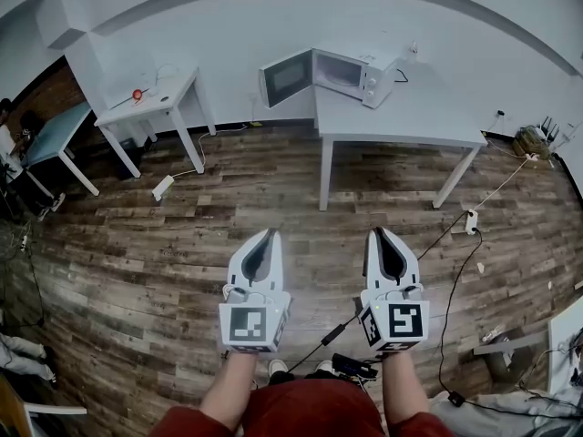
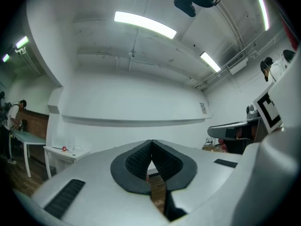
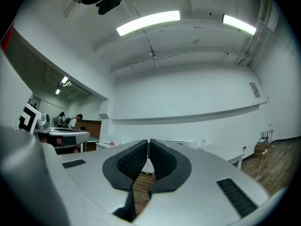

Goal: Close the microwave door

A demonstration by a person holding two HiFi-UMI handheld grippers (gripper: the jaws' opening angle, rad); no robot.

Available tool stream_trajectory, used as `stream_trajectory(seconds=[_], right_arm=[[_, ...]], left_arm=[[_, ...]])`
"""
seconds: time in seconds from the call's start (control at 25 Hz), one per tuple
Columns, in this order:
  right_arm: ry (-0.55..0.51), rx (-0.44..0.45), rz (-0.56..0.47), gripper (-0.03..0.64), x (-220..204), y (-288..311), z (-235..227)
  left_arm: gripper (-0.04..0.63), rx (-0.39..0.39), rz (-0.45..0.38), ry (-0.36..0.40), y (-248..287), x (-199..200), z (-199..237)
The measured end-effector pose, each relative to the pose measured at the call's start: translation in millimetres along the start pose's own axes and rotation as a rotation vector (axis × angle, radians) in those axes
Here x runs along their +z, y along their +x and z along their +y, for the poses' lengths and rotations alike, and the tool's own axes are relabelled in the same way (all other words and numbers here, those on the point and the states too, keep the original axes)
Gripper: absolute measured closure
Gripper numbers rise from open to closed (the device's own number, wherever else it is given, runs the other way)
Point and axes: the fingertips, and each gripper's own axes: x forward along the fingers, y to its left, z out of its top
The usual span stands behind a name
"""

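A white microwave (image 1: 351,74) stands at the back of a grey table (image 1: 401,121) across the room, and its door (image 1: 285,78) hangs open to the left. Both grippers are held side by side over the wooden floor, far short of the table. My left gripper (image 1: 270,234) is shut with nothing in it, its tips (image 2: 151,142) meeting. My right gripper (image 1: 380,233) is likewise shut and empty, with its tips (image 3: 148,141) together. Between the right jaws a sliver of the microwave (image 3: 181,143) shows on its table.
A small white table (image 1: 150,103) with a red object stands left of the microwave table, and a blue-topped table (image 1: 56,135) lies further left. Power strips and cables (image 1: 455,235) trail over the floor at the right. People are at the far left edge.
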Motion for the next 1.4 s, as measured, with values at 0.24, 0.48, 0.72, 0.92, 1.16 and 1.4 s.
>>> stream_trajectory(seconds=[0.24, 0.48, 0.72, 0.92, 1.16, 1.4], right_arm=[[0.023, 0.032, -0.003, 0.578, -6.4, 0.9, -30.1], [0.041, 0.050, -0.005, 0.578, -14.0, 3.7, -51.0], [0.048, 0.055, 0.007, 0.578, -24.1, 19.0, -57.7], [0.031, 0.063, 0.013, 0.578, -32.1, 44.3, -55.7], [0.013, 0.063, 0.030, 0.578, -39.9, 93.0, -45.9], [0.009, 0.070, 0.043, 0.578, -45.0, 156.0, -28.6]], left_arm=[[0.569, 0.021, 0.018, 0.035, 18.8, -1.8, -27.6], [0.569, 0.026, 0.022, 0.054, 30.6, -8.7, -46.6], [0.569, 0.014, 0.024, 0.033, 46.9, -14.2, -47.6], [0.569, 0.028, 0.017, 0.016, 66.6, -22.9, -31.2], [0.569, 0.031, 0.014, 0.017, 100.3, -34.1, 5.2], [0.569, 0.026, 0.020, 0.013, 141.2, -40.8, 51.6]])
